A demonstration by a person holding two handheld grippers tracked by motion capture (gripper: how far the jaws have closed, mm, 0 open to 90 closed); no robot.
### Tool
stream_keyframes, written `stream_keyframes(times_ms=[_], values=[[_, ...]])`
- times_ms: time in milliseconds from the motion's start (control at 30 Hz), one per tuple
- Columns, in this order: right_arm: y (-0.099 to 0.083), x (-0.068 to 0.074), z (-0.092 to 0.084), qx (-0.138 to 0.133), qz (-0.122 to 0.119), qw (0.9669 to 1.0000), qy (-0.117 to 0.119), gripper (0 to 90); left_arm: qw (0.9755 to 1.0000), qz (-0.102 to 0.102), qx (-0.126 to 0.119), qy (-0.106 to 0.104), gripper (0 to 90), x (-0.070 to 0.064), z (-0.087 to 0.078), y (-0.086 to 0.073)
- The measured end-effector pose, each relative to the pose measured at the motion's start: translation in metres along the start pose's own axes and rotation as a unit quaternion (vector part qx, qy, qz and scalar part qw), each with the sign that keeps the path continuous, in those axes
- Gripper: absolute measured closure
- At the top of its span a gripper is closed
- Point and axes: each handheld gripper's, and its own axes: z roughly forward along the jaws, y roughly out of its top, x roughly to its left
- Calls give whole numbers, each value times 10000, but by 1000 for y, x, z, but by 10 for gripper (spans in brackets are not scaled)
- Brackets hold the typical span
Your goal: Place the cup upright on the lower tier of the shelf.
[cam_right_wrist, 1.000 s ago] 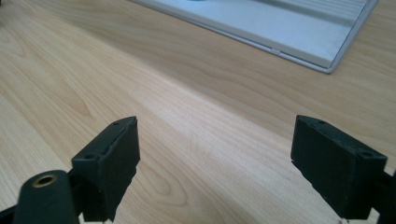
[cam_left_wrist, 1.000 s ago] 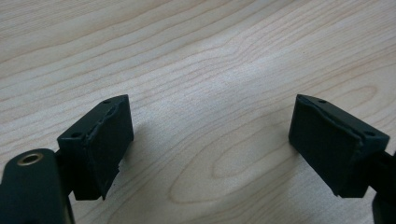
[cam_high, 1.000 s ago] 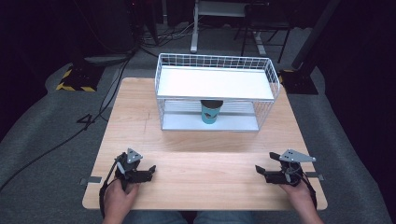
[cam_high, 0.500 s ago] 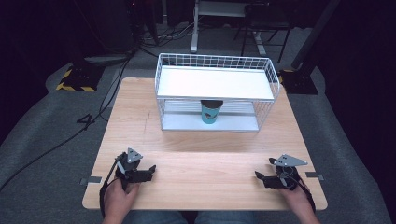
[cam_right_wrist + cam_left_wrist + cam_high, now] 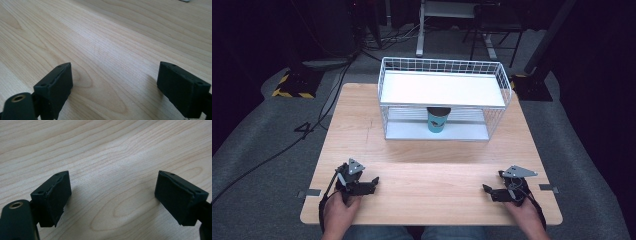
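Observation:
A teal cup (image 5: pixel 438 120) with a dark rim stands upright on the lower shelf of a white wire rack (image 5: pixel 443 100) at the far middle of the wooden table (image 5: pixel 432 165). My left gripper (image 5: pixel 373 183) rests on the table near its front left, held by a hand, jaws pointing right. It is open, with bare wood between its fingers (image 5: pixel 53 195). My right gripper (image 5: pixel 488 192) lies at the front right, jaws pointing left. It too is open and holds nothing, its fingers (image 5: pixel 56 86) wide apart over the wood. Both grippers are far from the cup.
The rack's top shelf is a flat white panel (image 5: pixel 442 89) with a wire rim. Tape tabs mark the table's left edge (image 5: pixel 312 192) and right edge (image 5: pixel 546 188). Beyond the table lie grey floor, cables (image 5: pixel 332 95) and dark stands.
The right gripper has sunk a little toward the table's front edge and settled on the wood. The left gripper and the cup have stayed put.

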Motion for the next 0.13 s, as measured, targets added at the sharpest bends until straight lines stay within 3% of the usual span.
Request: stream_keyframes(times_ms=[133], values=[[0,0,0,-5,3,10000,-2,133,10000,47,-3,-39,143,2,2,2]])
